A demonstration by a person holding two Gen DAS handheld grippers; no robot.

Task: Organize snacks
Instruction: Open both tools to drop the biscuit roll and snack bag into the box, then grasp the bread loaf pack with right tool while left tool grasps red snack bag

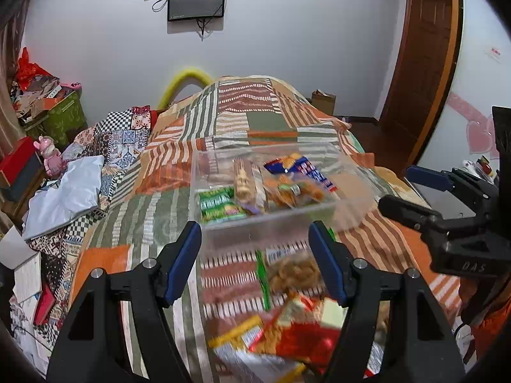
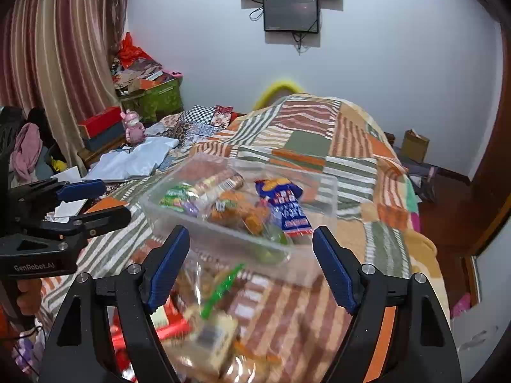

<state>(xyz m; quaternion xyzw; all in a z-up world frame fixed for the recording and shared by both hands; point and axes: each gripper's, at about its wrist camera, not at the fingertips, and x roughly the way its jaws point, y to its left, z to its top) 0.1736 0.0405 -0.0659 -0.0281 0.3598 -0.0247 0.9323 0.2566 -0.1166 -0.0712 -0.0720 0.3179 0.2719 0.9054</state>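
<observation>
A: Snacks (image 1: 281,325) lay in a loose, blurred heap on the quilt (image 1: 246,127), just in front of the bin (image 1: 265,229). More sat inside the bin: green packets (image 1: 220,204), a blue pack (image 1: 306,172) and an orange bag (image 1: 287,188).

B: And the grippers?

A: The left gripper (image 1: 255,261) was spread wide with nothing between its pads, held above the heap and facing the bin's near wall. The right gripper (image 2: 250,268) was just as wide apart and also held nothing; beneath it lay a clear bag (image 2: 207,287) with a green strip.

B: Where were they to each other?

A: Side by side, well apart. The left view caught the right one at its right edge.
</observation>
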